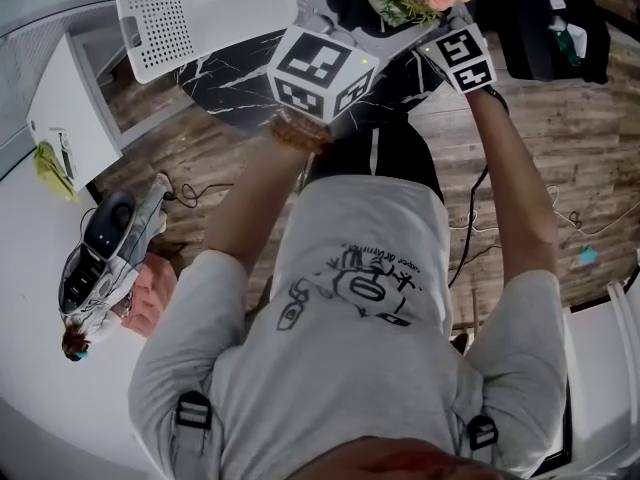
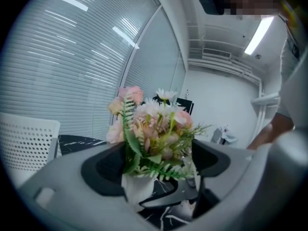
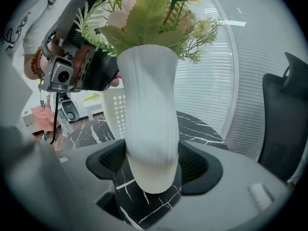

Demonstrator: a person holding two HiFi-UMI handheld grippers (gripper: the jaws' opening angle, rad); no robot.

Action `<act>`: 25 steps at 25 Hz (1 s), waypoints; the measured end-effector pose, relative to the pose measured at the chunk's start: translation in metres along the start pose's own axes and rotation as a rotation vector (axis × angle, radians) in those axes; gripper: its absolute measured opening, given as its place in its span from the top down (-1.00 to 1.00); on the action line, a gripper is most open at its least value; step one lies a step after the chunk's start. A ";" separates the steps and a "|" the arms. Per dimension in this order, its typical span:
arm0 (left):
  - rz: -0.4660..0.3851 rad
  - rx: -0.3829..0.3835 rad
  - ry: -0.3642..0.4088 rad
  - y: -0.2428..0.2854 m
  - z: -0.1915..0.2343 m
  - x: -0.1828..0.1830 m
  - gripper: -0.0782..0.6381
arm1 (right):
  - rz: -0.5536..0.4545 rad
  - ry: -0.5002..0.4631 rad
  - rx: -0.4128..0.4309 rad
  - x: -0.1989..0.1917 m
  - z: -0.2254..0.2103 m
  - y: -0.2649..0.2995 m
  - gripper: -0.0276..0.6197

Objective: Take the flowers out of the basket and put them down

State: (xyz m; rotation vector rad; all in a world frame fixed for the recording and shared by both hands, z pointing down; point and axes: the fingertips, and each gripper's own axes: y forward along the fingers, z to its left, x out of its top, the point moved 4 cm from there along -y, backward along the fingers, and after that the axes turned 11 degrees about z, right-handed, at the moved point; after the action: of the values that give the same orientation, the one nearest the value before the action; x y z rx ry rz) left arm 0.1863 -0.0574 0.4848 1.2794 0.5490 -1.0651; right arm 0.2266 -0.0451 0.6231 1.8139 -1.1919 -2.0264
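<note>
— Checking the right gripper [image 3: 153,174]: holding anything?
— Clamping the white ribbed vase [image 3: 149,119]. Standing wide apart at the jaws, pressing both pads against its lower body.
— And looking at the left gripper [image 2: 159,170]?
— Also spreading wide, closing on the flowers [image 2: 154,129] just above the vase mouth. Pushing into fern leaves on both sides.
— Sitting where, those flowers?
— Standing in the vase, showing pink and cream blooms on top. Hanging in the air over the black marble table [image 1: 225,78], tilting a little, not touching the tabletop with the base.
— Lying in the basket [image 1: 190,8]?
— No, hanging outside it, just to the right of that white perforated basket in the head view.
— Seeing anything else?
— Catching a black office chair [image 3: 284,124] beyond the table in the right gripper view, and picking out window blinds [image 2: 62,71] behind the bouquet in the left gripper view.
</note>
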 end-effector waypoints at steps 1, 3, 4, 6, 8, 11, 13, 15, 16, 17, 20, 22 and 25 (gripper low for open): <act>0.004 -0.001 -0.001 0.000 -0.001 -0.002 -0.42 | 0.001 -0.001 -0.001 -0.002 0.000 0.001 -0.17; 0.010 -0.003 -0.003 0.001 -0.002 -0.006 -0.42 | 0.003 -0.002 -0.002 -0.004 0.002 0.002 -0.17; 0.012 -0.003 -0.006 0.001 -0.002 -0.007 -0.42 | 0.003 -0.002 -0.002 -0.005 0.002 0.003 -0.17; 0.014 -0.002 -0.010 0.000 -0.002 -0.010 -0.42 | 0.003 -0.003 -0.001 -0.007 0.004 0.005 -0.17; 0.015 -0.001 -0.014 0.000 -0.001 -0.012 -0.41 | 0.003 -0.004 0.000 -0.008 0.005 0.006 -0.16; 0.016 0.000 -0.015 0.000 -0.001 -0.015 -0.41 | 0.000 -0.003 0.003 -0.010 0.006 0.007 -0.16; 0.015 0.000 -0.012 0.000 -0.002 -0.015 -0.40 | -0.003 -0.004 0.003 -0.010 0.005 0.008 -0.17; 0.013 0.000 -0.011 0.000 -0.003 -0.015 -0.40 | -0.007 -0.005 0.003 -0.010 0.005 0.008 -0.16; 0.012 -0.001 -0.011 0.000 -0.004 -0.015 -0.40 | -0.009 -0.003 0.002 -0.010 0.006 0.008 -0.17; 0.011 -0.003 -0.010 0.000 -0.004 -0.015 -0.40 | -0.011 0.000 0.001 -0.010 0.006 0.007 -0.17; 0.012 -0.009 -0.004 0.002 -0.007 -0.014 -0.39 | -0.014 0.007 0.003 -0.011 0.005 0.007 -0.17; 0.014 -0.008 -0.001 0.003 -0.007 -0.015 -0.39 | -0.013 0.007 0.007 -0.012 0.005 0.008 -0.17; 0.016 -0.006 -0.001 0.003 -0.007 -0.015 -0.39 | -0.013 0.007 0.010 -0.013 0.005 0.008 -0.17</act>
State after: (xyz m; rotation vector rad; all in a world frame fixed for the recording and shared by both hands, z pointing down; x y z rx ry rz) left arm 0.1841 -0.0462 0.4973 1.2762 0.5402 -1.0502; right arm 0.2220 -0.0407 0.6377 1.8358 -1.1939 -2.0232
